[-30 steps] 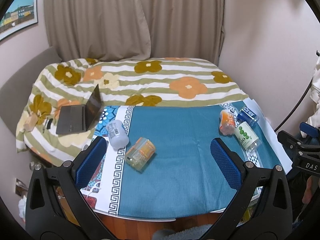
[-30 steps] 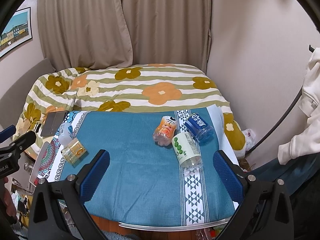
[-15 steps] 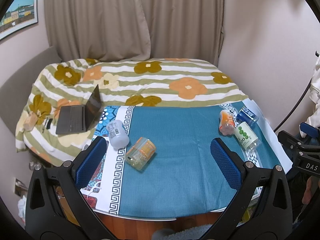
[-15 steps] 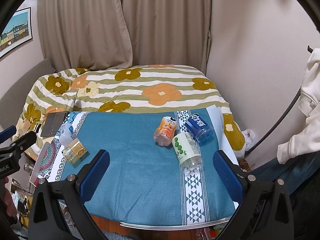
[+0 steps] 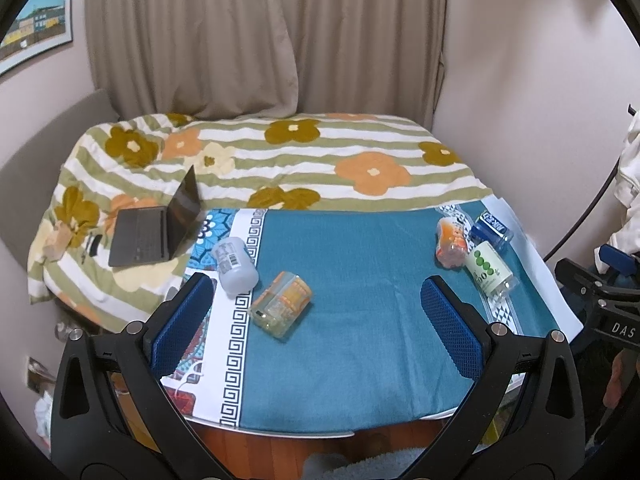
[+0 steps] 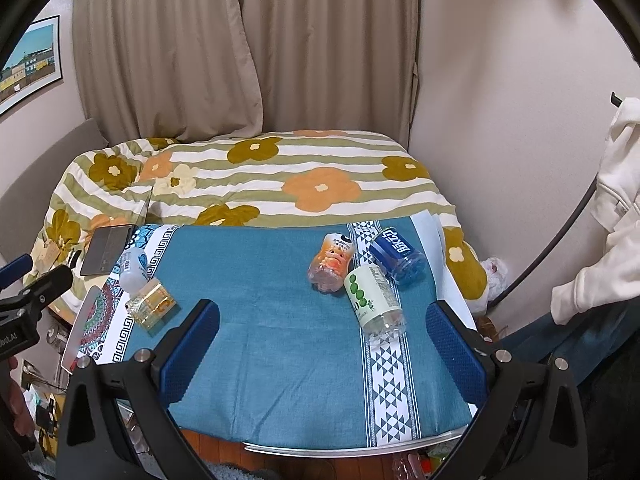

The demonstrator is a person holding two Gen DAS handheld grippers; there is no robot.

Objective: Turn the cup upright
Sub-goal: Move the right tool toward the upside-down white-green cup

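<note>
Just ahead of the left gripper, close beyond its left finger, a frosted cup and a clear yellow-orange printed cup lie on their sides on the teal cloth. Its jaws stand wide apart, holding nothing. Farther right, ahead of the equally spread, empty right gripper, three more cups lie toppled: orange, green-dotted, blue. They look light, thin-walled and slick; a gentle pinch across the mid-body seems safest.
</note>
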